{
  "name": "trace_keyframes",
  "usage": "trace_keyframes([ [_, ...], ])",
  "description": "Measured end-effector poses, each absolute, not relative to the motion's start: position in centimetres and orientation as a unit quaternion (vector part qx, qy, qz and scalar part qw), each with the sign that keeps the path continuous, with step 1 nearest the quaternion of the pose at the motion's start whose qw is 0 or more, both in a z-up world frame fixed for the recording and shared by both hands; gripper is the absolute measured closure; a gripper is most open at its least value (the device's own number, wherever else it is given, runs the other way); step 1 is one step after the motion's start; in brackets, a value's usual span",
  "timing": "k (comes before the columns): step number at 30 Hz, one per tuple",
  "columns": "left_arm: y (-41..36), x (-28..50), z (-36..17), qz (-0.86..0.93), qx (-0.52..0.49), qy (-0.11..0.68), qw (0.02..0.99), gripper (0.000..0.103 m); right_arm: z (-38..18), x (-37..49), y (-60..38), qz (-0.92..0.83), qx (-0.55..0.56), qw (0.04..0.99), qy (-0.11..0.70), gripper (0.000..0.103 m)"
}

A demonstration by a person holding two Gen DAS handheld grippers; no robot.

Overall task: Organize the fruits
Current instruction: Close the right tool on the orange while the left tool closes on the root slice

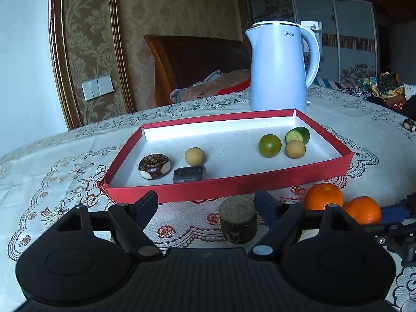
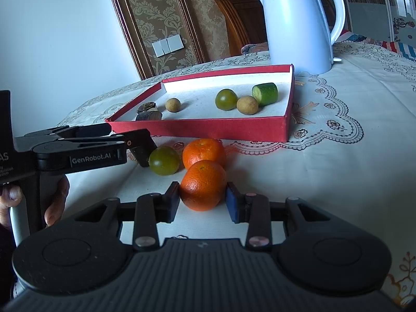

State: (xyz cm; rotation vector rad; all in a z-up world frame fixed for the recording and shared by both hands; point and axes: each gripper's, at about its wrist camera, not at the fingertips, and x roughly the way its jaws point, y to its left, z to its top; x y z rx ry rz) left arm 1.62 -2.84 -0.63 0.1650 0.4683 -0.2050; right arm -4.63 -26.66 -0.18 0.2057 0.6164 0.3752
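My right gripper (image 2: 202, 204) is shut on an orange (image 2: 202, 186) low over the tablecloth, one pad on each side. A second orange (image 2: 204, 153) and a green tangerine (image 2: 164, 160) lie just beyond it. My left gripper (image 1: 205, 199) stands open. A short dark sugarcane stub (image 1: 238, 219) stands upright between its fingers, close to the right one. The red tray (image 1: 234, 186) ahead holds a water chestnut (image 1: 154, 166), a cane piece (image 1: 189, 173), two longans (image 1: 195, 156), a green tangerine (image 1: 270, 145) and a cucumber piece (image 1: 297, 135).
A white kettle (image 1: 280, 67) stands behind the tray. Another water chestnut (image 1: 409, 124) lies far right on the lace tablecloth (image 1: 52, 182). A hand (image 2: 56, 202) holds the left gripper's handle. A bed and cupboards lie beyond the table.
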Motion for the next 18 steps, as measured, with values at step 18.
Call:
trace_keyframes([
  [18,-2.8,2.6,-1.1,-0.115,0.063,0.262,0.956,0.034,-0.2,-4.7,-26.6,0.184,0.100,0.930,0.301,0.068],
])
